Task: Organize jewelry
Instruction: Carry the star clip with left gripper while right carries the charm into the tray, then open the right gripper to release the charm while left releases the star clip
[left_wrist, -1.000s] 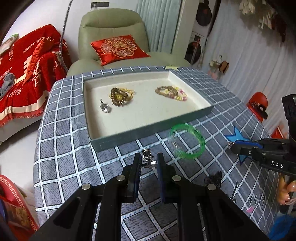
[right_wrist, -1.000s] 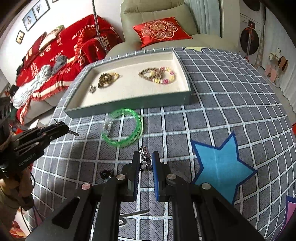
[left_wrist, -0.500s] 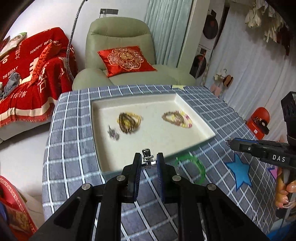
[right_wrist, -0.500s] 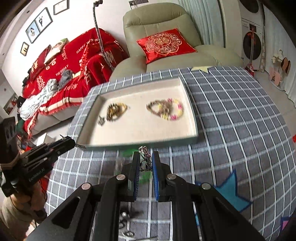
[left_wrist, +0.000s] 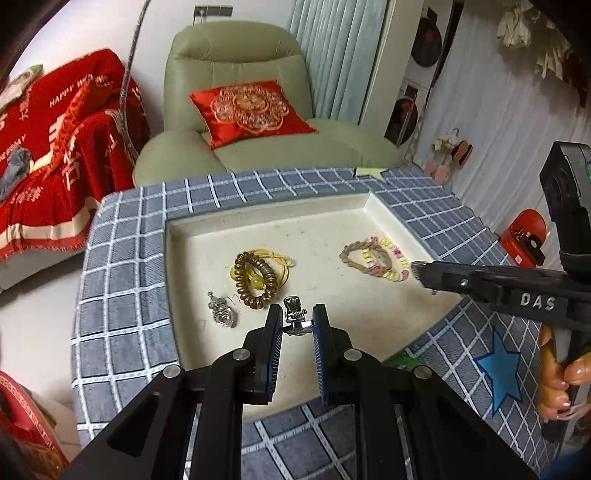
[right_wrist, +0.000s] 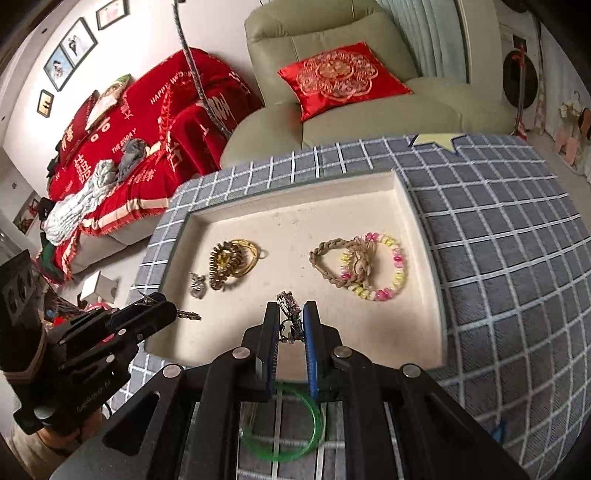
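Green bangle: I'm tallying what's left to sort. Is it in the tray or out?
Out. In the right wrist view the green bangle lies on the checked cloth, just in front of the tray's near wall.

Beyond your counter (left_wrist: 122, 280), covered in a grey cloth with a white grid, stands a pale green armchair (left_wrist: 236, 62) with a red embroidered cushion (left_wrist: 251, 107) on its seat. To its left you see a sofa under a red lettered throw (right_wrist: 147, 122), with framed pictures (right_wrist: 70, 48) on the wall above. A blue star (left_wrist: 498, 369) marks the cloth.
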